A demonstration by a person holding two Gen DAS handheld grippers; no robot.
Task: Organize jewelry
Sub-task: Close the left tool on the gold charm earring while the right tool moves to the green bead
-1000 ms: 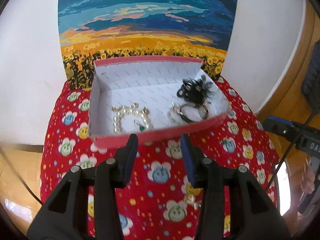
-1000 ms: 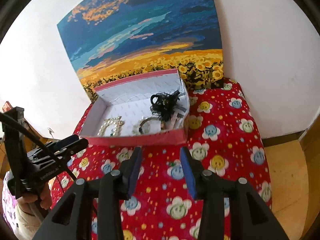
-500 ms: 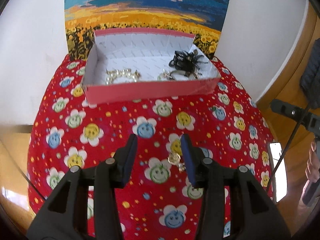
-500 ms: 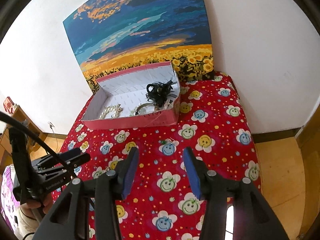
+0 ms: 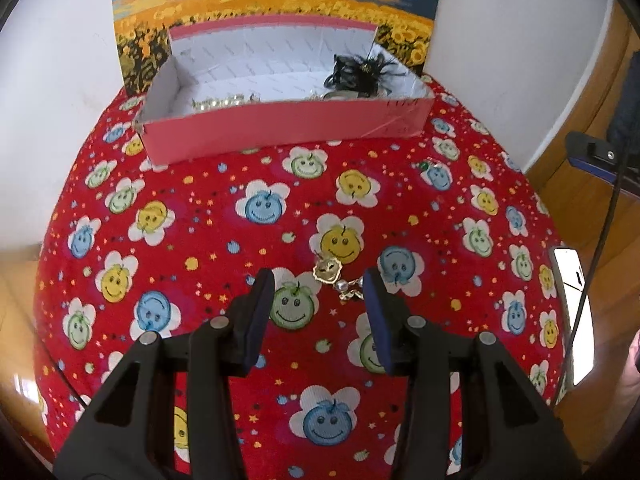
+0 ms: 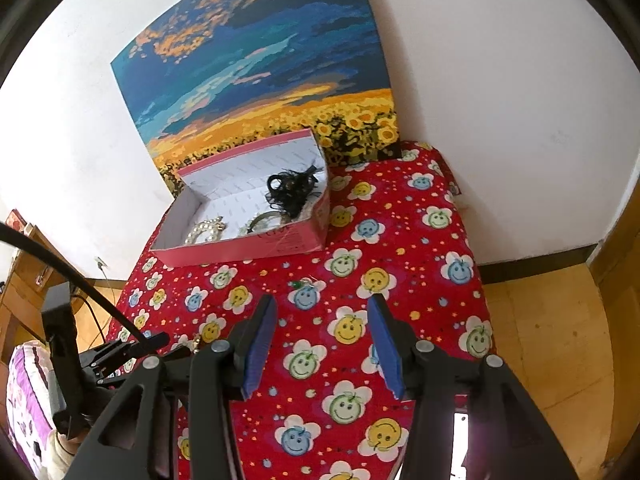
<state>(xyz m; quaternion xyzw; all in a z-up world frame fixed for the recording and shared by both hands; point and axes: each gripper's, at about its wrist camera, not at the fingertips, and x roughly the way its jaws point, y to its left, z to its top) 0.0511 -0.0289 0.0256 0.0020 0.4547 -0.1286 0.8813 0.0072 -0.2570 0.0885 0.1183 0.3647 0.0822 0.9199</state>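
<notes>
A pink box with a white inside stands at the far side of the red flowered cloth; it also shows in the right wrist view. It holds a pearl bracelet, a bangle and a black feathery hair piece. A gold earring with a pearl lies on the cloth just ahead of my open, empty left gripper, nearer its right finger. A small green-stone earring lies further right; it also shows in the right wrist view, ahead of my open, empty right gripper.
A sunflower painting leans on the white wall behind the box. The cloth covers a small round table with wooden floor around it. A phone lies at the table's right edge.
Both grippers have drawn back from the box toward the near side of the table. The gold earring now lies between the left fingertips. The green earring has come close ahead of the right gripper.
</notes>
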